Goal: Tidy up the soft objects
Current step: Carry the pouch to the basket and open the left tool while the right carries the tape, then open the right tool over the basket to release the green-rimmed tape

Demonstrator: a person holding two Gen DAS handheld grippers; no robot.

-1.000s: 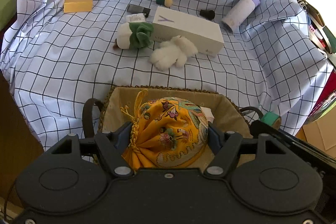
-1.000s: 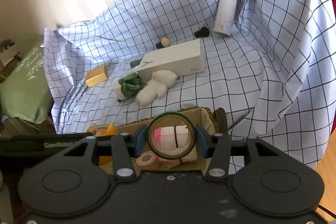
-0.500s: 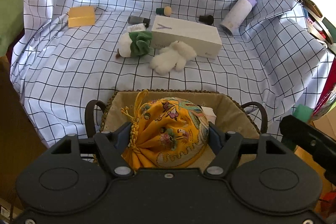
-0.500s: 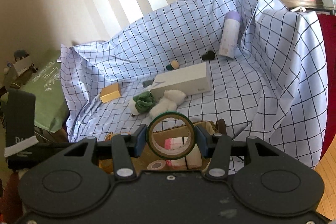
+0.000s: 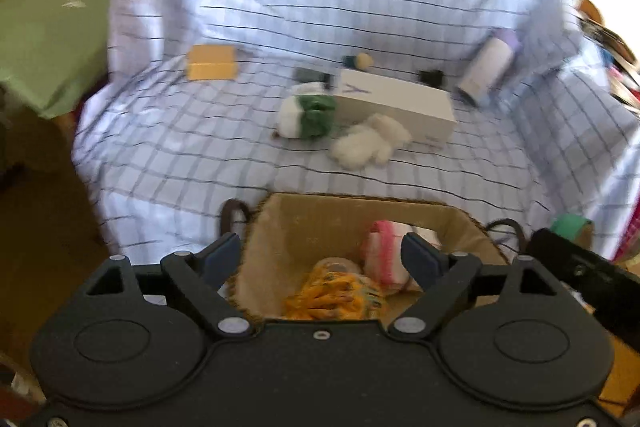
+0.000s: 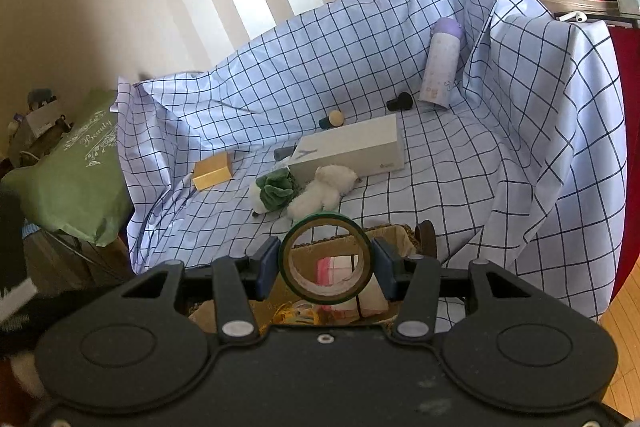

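Left gripper (image 5: 324, 255): held above the basket with its fingers spread wide apart; nothing is gripped between them.
Right gripper (image 6: 325, 265): clamped on a green tape roll (image 6: 325, 259), which is held upright between the blue pads, its opening facing the camera.
Woven basket (image 5: 304, 223): seen at the near edge of the checked cloth (image 5: 192, 155), directly under both grippers; a dark handle loop is visible at each end.
Yellow embroidered pouch (image 5: 340, 297): lying inside the basket, on its floor, below the open left fingers and touched by neither.
Pink-and-white folded cloth (image 5: 384, 255): also inside the basket, just beside the pouch toward the right finger; it is seen through the tape roll's opening in the right wrist view.
White plush toy (image 5: 370, 143): resting on the checked cloth beyond the basket, touching the long white box (image 5: 396, 103).
Green-and-white plush (image 5: 308, 113): lying just beside the white plush, against the box's left end.
Yellow box (image 5: 211, 67): set well apart to the left on the cloth.
Lilac-capped bottle (image 6: 440, 63): leaning against the raised cloth at the far right.
Left wrist view: blurred, so small dark items behind the box cannot be identified.
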